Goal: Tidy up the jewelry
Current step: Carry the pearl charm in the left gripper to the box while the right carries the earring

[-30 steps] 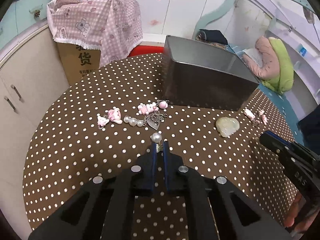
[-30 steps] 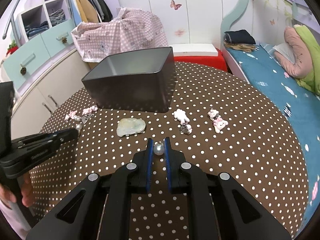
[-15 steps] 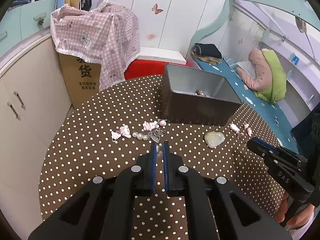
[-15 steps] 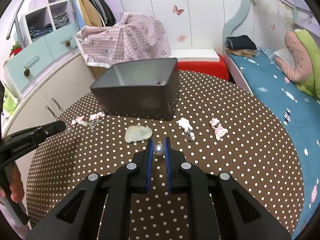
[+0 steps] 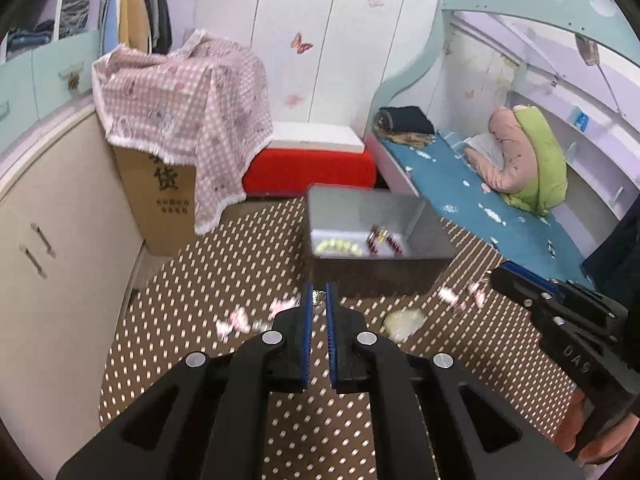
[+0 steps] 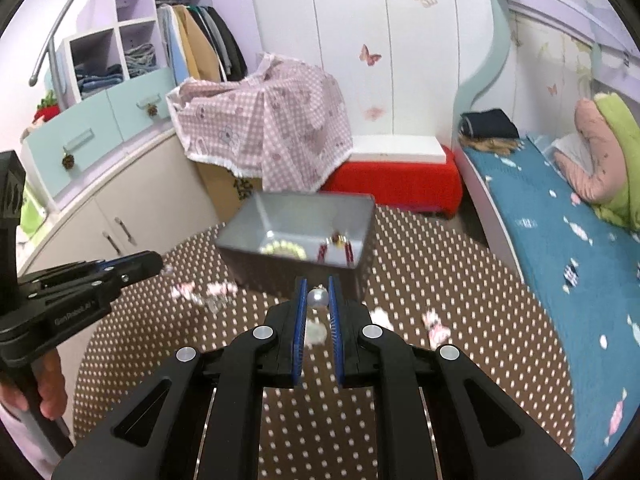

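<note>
Left gripper (image 5: 317,300), raised above the table (image 5: 192,292), jaws clenched on a small trinket (image 5: 318,297), too blurred to identify. Centre: grey box (image 6: 304,216) holding beads, with loose charms (image 6: 208,291) in front of it. Right gripper (image 6: 317,297), jaws clamped on a pearl (image 6: 318,297). Risk: the round pearl may squirt from the pads and roll off before reaching the box.

The desk (image 6: 460,280) wears a brown cloth with white dots, and the box (image 6: 256,264) on it is dark grey. A pink checked cloth (image 6: 280,120) drapes a brown carton (image 5: 160,200); the bed (image 6: 560,232) is blue.
</note>
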Action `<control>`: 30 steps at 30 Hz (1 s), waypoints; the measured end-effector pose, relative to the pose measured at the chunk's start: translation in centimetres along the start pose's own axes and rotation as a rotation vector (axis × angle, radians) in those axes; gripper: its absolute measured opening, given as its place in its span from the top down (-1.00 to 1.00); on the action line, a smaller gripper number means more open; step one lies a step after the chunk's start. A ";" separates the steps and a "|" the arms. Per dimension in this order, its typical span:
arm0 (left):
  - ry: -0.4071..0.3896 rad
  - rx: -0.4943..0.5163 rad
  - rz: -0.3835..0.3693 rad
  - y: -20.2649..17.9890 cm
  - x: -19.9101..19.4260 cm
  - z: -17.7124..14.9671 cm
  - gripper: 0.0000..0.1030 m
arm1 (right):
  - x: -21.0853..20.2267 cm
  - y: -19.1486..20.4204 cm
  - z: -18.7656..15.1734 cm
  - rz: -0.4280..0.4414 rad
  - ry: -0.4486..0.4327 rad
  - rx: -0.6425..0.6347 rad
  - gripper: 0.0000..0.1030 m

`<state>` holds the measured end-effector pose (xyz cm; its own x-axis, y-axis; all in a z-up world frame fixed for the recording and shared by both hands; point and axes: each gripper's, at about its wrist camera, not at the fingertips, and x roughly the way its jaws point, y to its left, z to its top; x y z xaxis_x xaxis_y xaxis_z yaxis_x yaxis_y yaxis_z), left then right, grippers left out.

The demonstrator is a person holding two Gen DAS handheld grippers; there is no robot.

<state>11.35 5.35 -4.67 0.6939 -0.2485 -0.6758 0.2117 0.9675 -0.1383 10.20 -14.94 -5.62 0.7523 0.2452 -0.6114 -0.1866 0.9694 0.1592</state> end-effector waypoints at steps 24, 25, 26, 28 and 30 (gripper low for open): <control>0.101 0.003 -0.130 -1.7 7.8 8.1 0.90 | 7.4 -1.1 7.7 0.079 0.096 0.060 0.77; 0.107 -0.001 -0.140 -1.7 8.1 8.0 0.90 | 7.8 -1.1 7.7 0.083 0.105 0.064 0.77; 0.118 -0.011 -0.149 -1.5 8.4 8.0 0.90 | 8.0 -1.1 7.6 0.079 0.108 0.064 0.77; 0.138 -0.025 -0.159 -1.2 9.0 8.0 0.90 | 8.6 -1.2 7.7 0.090 0.120 0.068 0.77; 0.141 -0.032 -0.164 -1.0 9.3 7.9 0.88 | 8.9 -1.3 7.7 0.094 0.127 0.078 0.73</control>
<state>22.97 1.69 -5.08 0.5486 -0.3956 -0.7366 0.2903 0.9163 -0.2759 22.01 -14.10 -5.32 0.6470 0.3382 -0.6834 -0.1988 0.9401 0.2770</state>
